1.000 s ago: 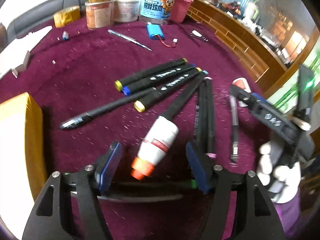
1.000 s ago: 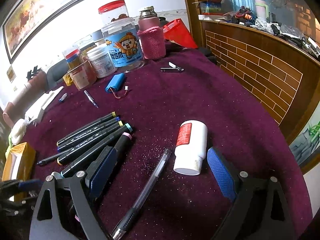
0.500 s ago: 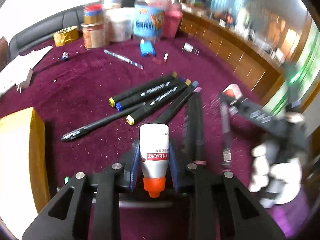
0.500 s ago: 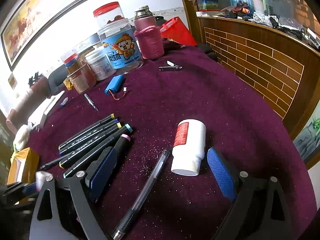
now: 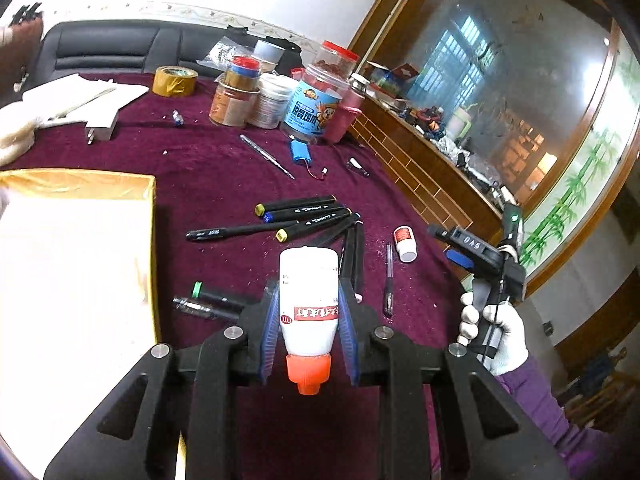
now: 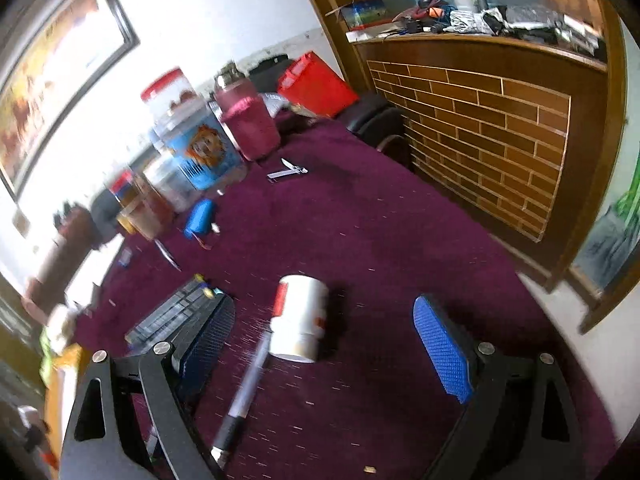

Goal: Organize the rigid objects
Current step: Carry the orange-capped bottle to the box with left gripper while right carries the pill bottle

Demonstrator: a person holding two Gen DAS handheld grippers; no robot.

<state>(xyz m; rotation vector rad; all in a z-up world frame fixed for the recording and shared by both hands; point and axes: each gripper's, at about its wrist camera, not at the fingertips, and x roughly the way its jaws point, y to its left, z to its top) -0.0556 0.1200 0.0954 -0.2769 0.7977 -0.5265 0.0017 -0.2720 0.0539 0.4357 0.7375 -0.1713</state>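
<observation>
Left gripper jaws pinching the white bottle; right gripper jaws spread; markers remain scattered on the bench.

The right claw gapes wide over a white bottle lying beside a pen.

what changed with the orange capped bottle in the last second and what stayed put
The left claw closed its blue pads on the white squeeze bottle with the orange cap, which lay loose on the purple cloth between open jaws a second ago, and lifted it clear. The right claw stayed open over the small white pill bottle with the red label, not touching it. The black markers kept their places.
</observation>
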